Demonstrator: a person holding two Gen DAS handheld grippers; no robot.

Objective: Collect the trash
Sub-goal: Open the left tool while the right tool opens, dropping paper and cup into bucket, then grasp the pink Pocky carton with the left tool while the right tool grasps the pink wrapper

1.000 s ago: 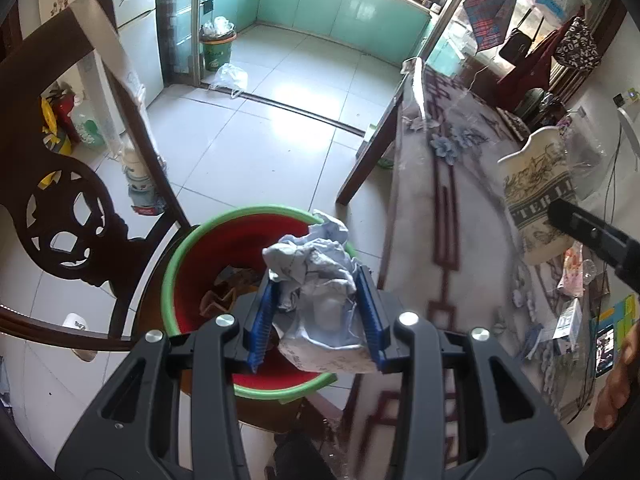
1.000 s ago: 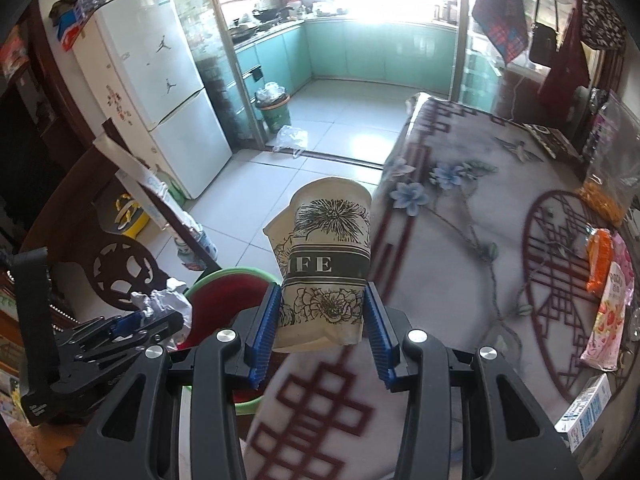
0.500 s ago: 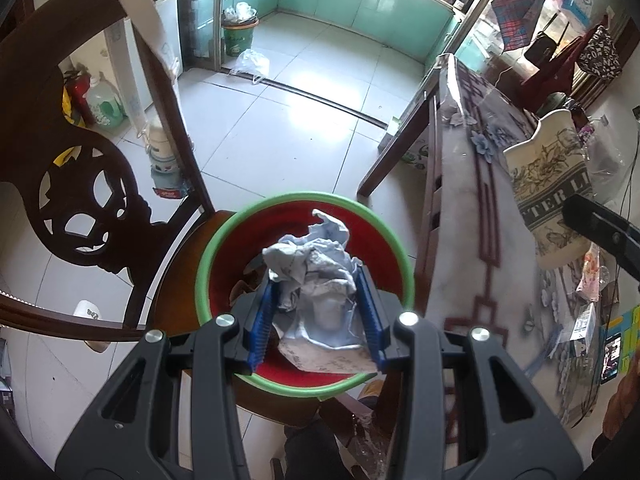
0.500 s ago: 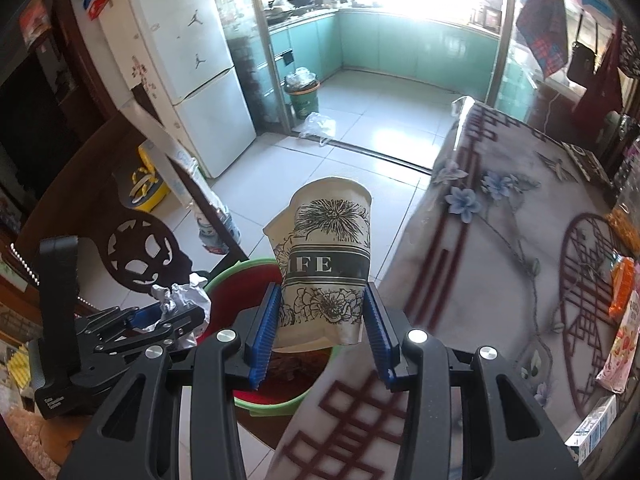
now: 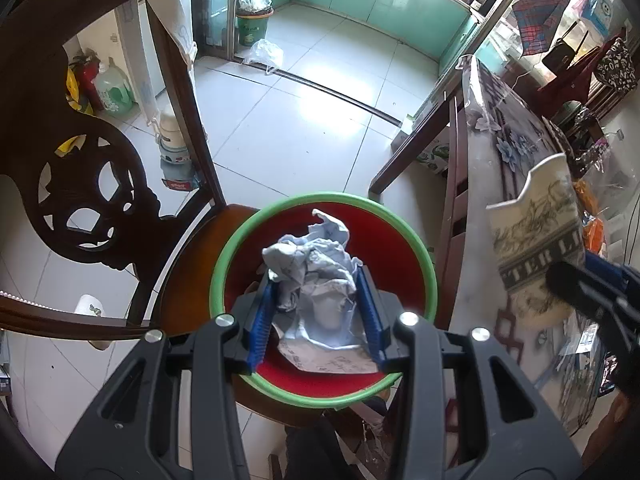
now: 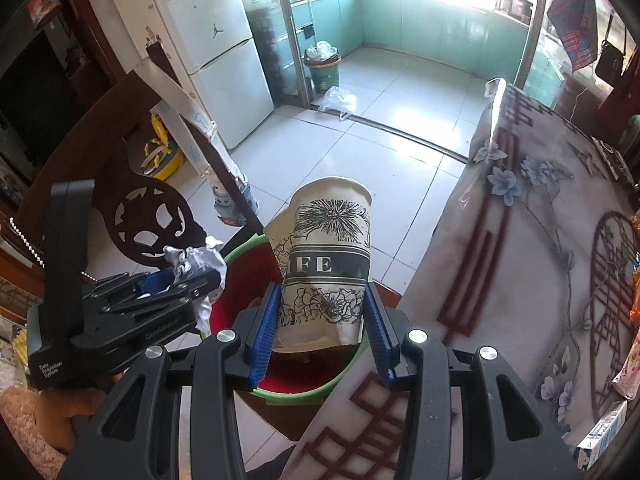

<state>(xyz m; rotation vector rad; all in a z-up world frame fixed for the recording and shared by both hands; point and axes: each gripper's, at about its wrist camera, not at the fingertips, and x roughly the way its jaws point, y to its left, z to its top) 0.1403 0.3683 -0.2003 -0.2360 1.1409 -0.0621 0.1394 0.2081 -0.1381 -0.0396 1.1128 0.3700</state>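
My left gripper (image 5: 318,316) is shut on a crumpled white paper wad (image 5: 316,276) and holds it over the red bin with a green rim (image 5: 256,228), which stands on a wooden chair seat. My right gripper (image 6: 320,336) is shut on a flower-printed paper cup (image 6: 330,264) and holds it upright above the bin (image 6: 308,394), beside the table edge. The cup also shows at the right in the left wrist view (image 5: 536,240). The left gripper with its paper wad (image 6: 196,260) shows at the left in the right wrist view.
A dark carved wooden chair (image 5: 80,184) stands left of the bin. A table with a flowered cloth (image 6: 540,240) lies to the right, with snack packets (image 6: 636,288) on it. A white fridge (image 6: 208,40) and a green floor bin (image 6: 322,72) stand far off.
My left gripper has moved with the paper wad from the bin's near rim to over its middle. My right gripper has carried the cup from over the table to over the bin.
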